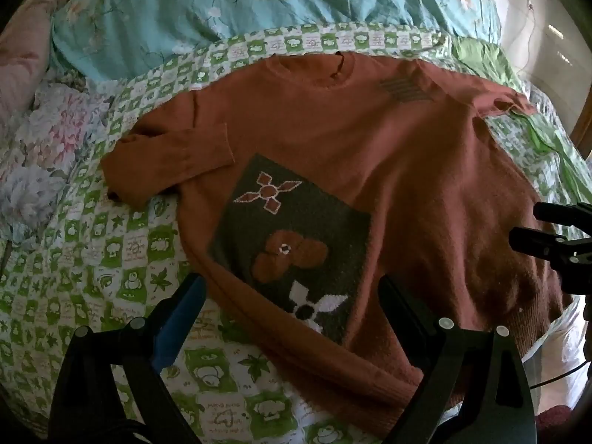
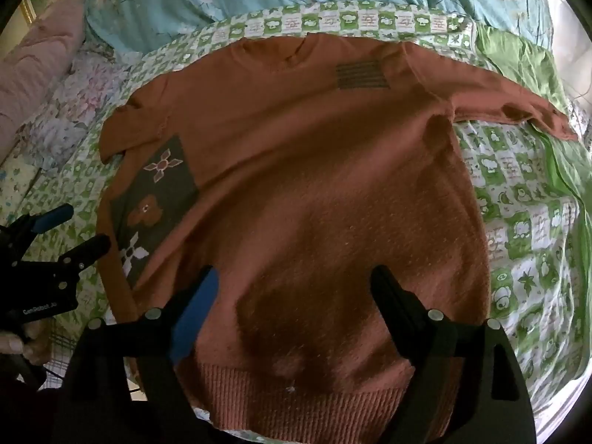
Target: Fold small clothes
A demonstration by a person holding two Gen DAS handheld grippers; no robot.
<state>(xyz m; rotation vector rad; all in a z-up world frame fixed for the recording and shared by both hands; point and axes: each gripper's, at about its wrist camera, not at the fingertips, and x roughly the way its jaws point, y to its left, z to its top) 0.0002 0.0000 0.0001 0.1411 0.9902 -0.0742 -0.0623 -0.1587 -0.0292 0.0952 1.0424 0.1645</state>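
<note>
A rust-orange knit sweater [image 1: 333, 140] lies flat on the bed, neck away from me, with a dark patch of flowers [image 1: 292, 244] on its left front. Its left sleeve [image 1: 166, 159] is folded in across the body. The right sleeve [image 2: 510, 100] lies stretched out to the right. My left gripper [image 1: 292, 292] is open above the sweater's lower left edge. My right gripper [image 2: 292, 285] is open above the ribbed hem [image 2: 296, 396]. Each gripper shows in the other's view: the right one [image 1: 536, 229] at the right edge, the left one [image 2: 70, 225] at the left edge.
The sweater rests on a green-and-white checked sheet [image 1: 111, 259]. A teal floral quilt [image 1: 222, 7] is bunched at the far side. A pink floral pillow [image 1: 44, 129] lies at the left. A green cloth [image 2: 518, 59] lies at the far right.
</note>
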